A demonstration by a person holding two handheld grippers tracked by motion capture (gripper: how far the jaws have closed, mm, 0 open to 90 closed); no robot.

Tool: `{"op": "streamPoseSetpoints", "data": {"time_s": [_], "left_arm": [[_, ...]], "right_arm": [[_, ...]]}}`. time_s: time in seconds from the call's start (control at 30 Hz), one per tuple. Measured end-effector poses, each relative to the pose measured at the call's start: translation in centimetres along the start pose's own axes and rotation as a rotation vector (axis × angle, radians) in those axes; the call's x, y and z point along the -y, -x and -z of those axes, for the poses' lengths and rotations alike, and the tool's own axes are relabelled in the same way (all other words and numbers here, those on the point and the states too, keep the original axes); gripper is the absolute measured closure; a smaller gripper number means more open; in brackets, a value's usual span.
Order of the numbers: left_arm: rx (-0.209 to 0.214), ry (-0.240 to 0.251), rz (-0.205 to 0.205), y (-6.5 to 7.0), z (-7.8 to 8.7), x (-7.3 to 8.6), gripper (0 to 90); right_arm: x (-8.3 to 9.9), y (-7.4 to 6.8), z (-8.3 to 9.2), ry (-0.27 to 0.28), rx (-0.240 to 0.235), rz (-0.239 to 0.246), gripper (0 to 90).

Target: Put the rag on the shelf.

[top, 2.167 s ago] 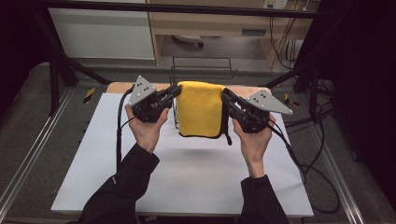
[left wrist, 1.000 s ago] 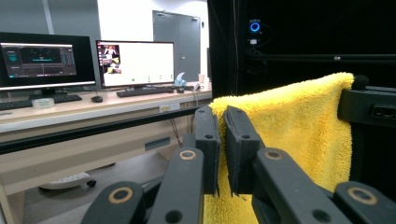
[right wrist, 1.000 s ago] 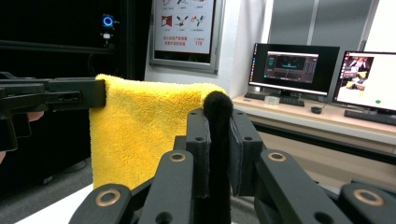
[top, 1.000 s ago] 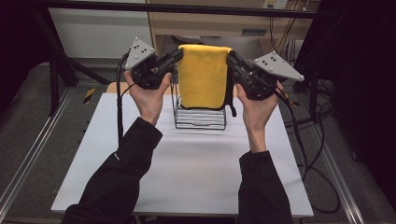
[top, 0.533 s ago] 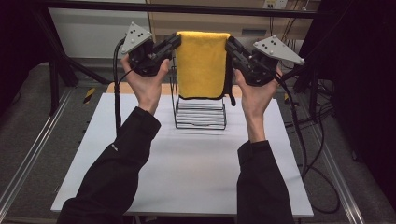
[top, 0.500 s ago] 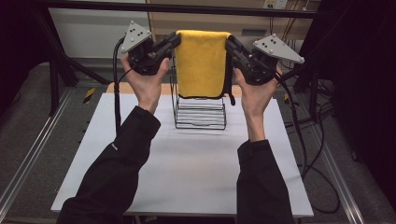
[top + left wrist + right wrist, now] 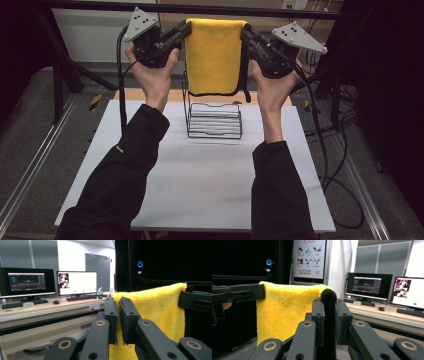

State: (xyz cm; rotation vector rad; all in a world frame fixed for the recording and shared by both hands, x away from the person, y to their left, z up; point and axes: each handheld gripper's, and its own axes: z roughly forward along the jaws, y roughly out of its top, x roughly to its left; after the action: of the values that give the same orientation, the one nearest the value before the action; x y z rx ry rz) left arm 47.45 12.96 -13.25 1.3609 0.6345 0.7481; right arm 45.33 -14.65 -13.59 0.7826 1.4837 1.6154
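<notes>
- We see the left gripper (image 7: 184, 31) pinching the yellow towel's (image 7: 215, 55) corner.
- The right gripper (image 7: 247, 36) pinches the opposite corner, apparently by its black edging.
- The towel hangs above the wire rack (image 7: 215, 120).

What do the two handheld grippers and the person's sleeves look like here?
Both the left gripper and right gripper are black, with jointed arms showing round rivets, a grey three-cornered plate on top and a black trailing cable. The sleeves are black.

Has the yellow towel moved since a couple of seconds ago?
Yes. The yellow towel, pinched between the left gripper and right gripper, has gone up: it hung in front of the wire rack, now mostly above it.
</notes>
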Motion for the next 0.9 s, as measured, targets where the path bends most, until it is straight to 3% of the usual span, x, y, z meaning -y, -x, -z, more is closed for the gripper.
{"op": "streamPoseSetpoints", "data": {"time_s": [0.3,0.6,0.9], "left_arm": [[-0.003,0.017,-0.008,-0.3,-0.4,-1.4,84.1],[-0.006,0.026,0.014,-1.0,-1.5,-2.0,84.1],[-0.036,0.001,-0.02,-1.8,-2.8,-1.9,84.1]], "right_arm": [[-1.2,0.3,-0.6,0.022,0.001,0.01,80.7],[-2.0,0.9,-1.8,0.02,0.021,0.028,80.7],[-2.0,1.5,-3.3,0.006,0.033,0.049,80.6]]}}
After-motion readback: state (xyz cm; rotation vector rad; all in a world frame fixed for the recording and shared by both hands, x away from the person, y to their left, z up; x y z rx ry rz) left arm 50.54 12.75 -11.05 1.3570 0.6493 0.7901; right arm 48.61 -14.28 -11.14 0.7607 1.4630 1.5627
